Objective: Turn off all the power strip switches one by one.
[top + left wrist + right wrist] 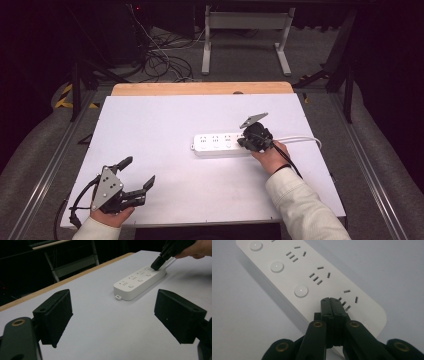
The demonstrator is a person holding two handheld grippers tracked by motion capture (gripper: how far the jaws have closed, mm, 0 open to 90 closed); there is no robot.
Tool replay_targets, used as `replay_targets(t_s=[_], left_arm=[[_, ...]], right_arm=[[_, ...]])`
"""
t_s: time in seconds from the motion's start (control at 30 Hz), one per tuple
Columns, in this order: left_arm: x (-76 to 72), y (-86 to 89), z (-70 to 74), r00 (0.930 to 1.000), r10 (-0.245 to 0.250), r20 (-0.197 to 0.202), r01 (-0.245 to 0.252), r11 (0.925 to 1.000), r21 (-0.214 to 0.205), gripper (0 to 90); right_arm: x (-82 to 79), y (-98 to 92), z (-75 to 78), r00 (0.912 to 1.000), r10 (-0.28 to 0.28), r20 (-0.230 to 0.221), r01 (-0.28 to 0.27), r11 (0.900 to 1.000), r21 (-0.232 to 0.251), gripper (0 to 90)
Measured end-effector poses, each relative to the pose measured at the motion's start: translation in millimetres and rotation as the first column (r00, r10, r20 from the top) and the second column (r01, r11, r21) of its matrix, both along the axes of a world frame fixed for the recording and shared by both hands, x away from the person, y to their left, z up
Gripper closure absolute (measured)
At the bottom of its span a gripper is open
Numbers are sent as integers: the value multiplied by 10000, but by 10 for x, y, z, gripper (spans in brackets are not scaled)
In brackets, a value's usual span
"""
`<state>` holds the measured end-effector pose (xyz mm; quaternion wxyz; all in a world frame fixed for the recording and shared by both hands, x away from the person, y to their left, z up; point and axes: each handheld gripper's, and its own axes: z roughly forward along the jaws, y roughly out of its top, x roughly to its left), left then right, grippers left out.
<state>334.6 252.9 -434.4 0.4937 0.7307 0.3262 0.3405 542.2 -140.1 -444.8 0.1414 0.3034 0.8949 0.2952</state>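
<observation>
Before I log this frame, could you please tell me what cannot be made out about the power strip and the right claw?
- Power strip: its cord end is covered by the right claw in the high view.
- Contact: in the right gripper view the shut claw's tip hides whether it touches the strip.
- The button nearest the cord end: behind the claw's jaws in that view.
- The strip's far end: cut off by that view's top edge.

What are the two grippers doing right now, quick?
Left gripper: fingers open wide, holding nothing, low over the table.
Right gripper: fingers closed together, holding nothing, tips at the cable end of the white power strip.
</observation>
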Motion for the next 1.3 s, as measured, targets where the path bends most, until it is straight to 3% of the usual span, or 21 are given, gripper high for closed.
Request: replay_targets(t_s=[0.6,0.63,0.67,0.7,0.73,0.83,1.0,1.3], left_arm=[[-9,-3,5,10000,28,32,-28,10000,-22,153],[-6,-4,3,10000,24,10,-24,10000,-56,153],[-5,-4,1,10000,35,-7,-35,10000,-51,153],[-2,-2,1,10000,43,9,-43,10000,-22,153],[-1,-1,0,10000,49,-19,-49,10000,-39,153],[4,0,1,10000,56,22,-56,10000,-19,153],[-2,-6,3,10000,66,9,-66,10000,-15,153],[5,3,1,10000,55,21,-55,10000,0,153]], right_arm=[[-11,10,-25,9999,-34,165,32,9999,98,900],[-25,-20,98,9989,-80,469,42,9968,804,900],[-25,-20,98,9989,-80,469,42,9968,804,900],[-47,-63,194,9976,-147,680,39,9878,1555,900],[-72,-79,334,9953,-179,955,-4,9822,1880,900],[-86,-59,378,9944,-67,1055,-106,9866,1631,900],[-110,-35,409,9939,29,1098,-222,9843,1750,900],[-111,63,381,9948,376,949,-516,9874,1498,900]])
